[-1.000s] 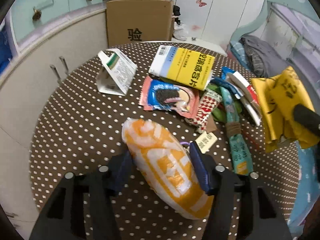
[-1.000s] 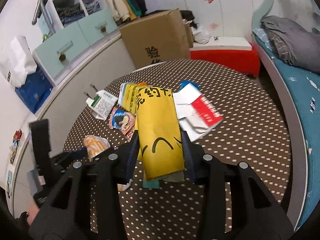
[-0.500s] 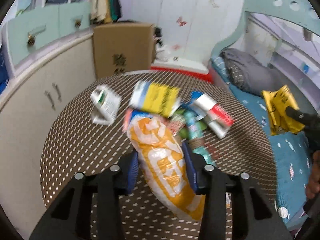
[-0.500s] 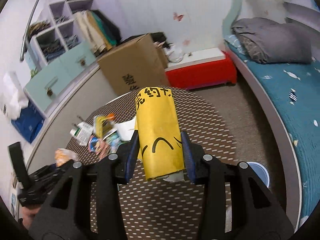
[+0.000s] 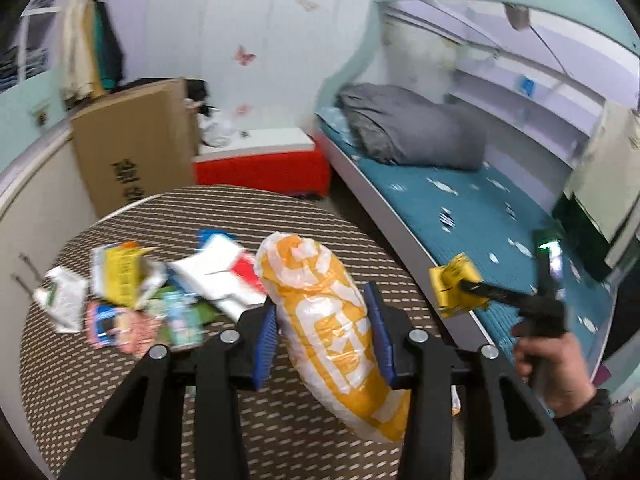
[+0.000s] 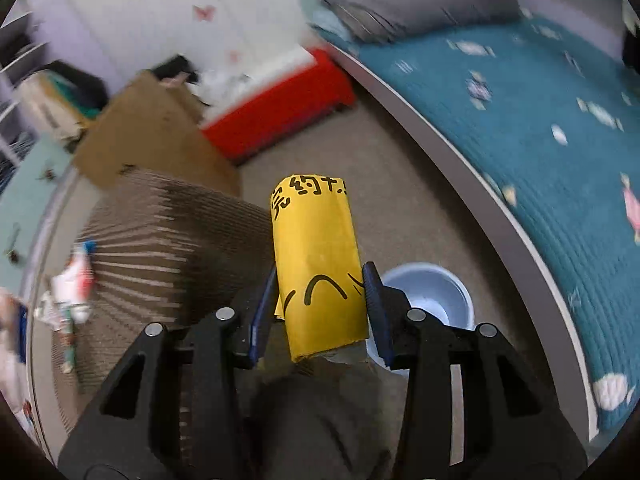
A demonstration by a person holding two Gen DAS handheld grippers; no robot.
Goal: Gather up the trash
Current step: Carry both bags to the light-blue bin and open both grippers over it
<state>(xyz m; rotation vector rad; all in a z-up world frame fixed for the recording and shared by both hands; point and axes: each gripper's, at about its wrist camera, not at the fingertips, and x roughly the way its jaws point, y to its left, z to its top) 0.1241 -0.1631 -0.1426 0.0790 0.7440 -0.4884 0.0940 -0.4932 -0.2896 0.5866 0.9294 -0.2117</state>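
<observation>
Left wrist view: the left gripper (image 5: 324, 332) is clamped on an orange-and-white plastic bag (image 5: 328, 332), its blue pads (image 5: 266, 340) pressing both flanks about midway along it. The jaws stand only as far apart as the stuffed bag allows, having closed further on it within the last second. The bag's long axis runs from upper left to lower right, its rounded top pointing away from the camera and up over the round polka-dot table (image 5: 120, 392), its lower end hanging toward the camera past the right finger. Loose wrappers and packets (image 5: 160, 292) lie in a blurred heap on the far left of the table. At right, a hand (image 5: 552, 364) holds the right gripper (image 5: 460, 290) out past the table edge, in front of the teal bed (image 5: 480, 216); a yellow paper bag (image 5: 454, 280) sits at its tip.

Right wrist view: the right gripper (image 6: 320, 300) pinches the folded yellow paper bag (image 6: 316, 256) between its pads, jaws partly closed to the bag's width. The bag's long axis points straight ahead along the fingers, its printed black characters at the far end, tilted slightly left. Beside and below it on the floor stands a pale blue bin (image 6: 436, 292), partly hidden behind the right finger. The table (image 6: 168, 232) lies to the left, heavily blurred.
</observation>
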